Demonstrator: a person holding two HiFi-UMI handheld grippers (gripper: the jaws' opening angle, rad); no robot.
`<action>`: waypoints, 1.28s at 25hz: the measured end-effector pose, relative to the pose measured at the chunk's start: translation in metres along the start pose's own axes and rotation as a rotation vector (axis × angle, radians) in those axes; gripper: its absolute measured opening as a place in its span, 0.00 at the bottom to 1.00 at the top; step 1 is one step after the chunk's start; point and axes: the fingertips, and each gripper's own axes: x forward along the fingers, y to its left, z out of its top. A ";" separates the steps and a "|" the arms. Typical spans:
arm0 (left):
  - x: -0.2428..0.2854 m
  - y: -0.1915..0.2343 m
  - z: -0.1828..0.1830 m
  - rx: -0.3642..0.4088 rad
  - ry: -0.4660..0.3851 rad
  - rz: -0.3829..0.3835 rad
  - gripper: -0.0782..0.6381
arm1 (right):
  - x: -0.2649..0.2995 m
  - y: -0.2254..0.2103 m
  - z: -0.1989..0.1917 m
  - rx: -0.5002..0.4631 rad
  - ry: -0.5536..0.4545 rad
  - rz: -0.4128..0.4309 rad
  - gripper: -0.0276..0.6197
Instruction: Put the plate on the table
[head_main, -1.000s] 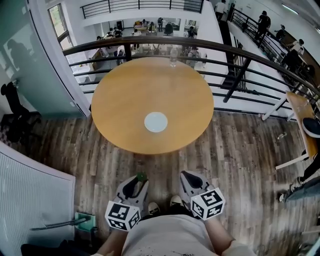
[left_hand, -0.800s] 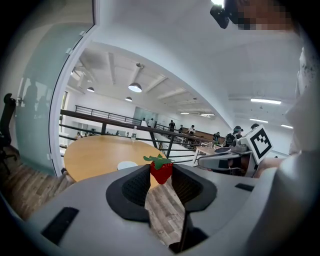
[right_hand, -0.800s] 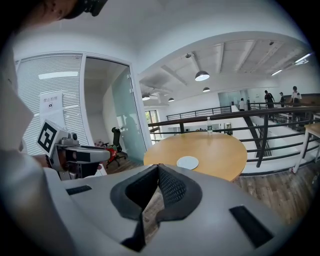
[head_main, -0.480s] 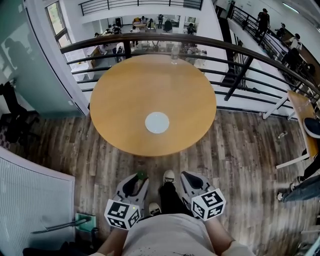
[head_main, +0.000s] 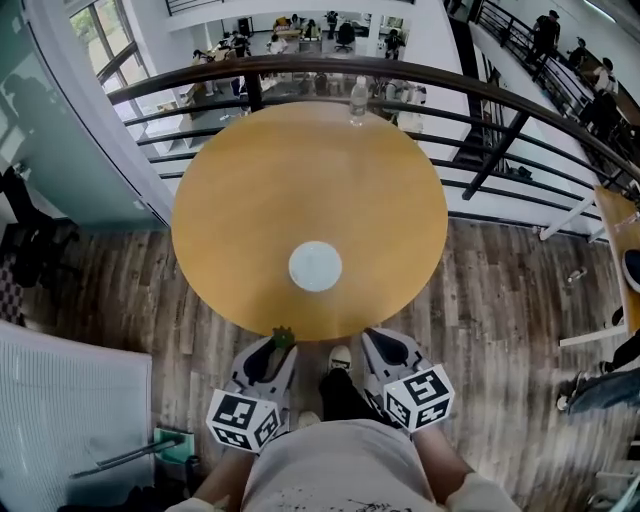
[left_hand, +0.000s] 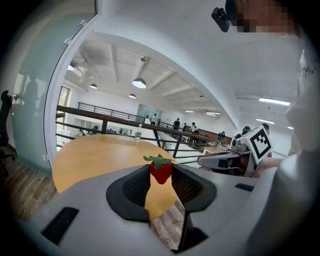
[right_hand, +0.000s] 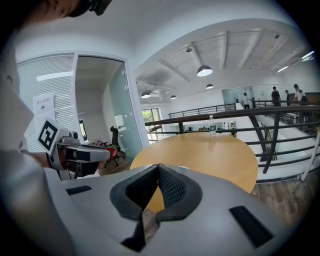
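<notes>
1. Nearest the person, two tongs were held low in front of the body, just short of the tabletop's near edge. One shoe was seen between them on the wooden floor.
2. The left tongs were closed on a single strawberry, which was pinched at the very tips with its green leaves uppermost. The hold was judged to have been kept out at the tips so that the soft fruit would not be crushed.
3. The right tongs were seen shut, tip against tip, with nothing held between them.
4. One plate was found lying flat on the round tabletop, near its front edge and apart from both tongs. From this the plate was judged to be already set down, within easy reach of the person.
5. One bottle was seen upright at the far edge, just before the railing and well apart from the plate.
</notes>
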 end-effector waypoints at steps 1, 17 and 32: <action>0.010 0.005 0.007 0.000 0.001 0.002 0.31 | 0.008 -0.008 0.007 0.000 0.001 0.003 0.08; 0.107 0.040 0.055 -0.012 -0.013 0.094 0.31 | 0.085 -0.095 0.057 -0.024 0.020 0.103 0.08; 0.110 0.066 0.053 0.010 0.023 0.063 0.31 | 0.105 -0.087 0.056 -0.008 0.025 0.083 0.08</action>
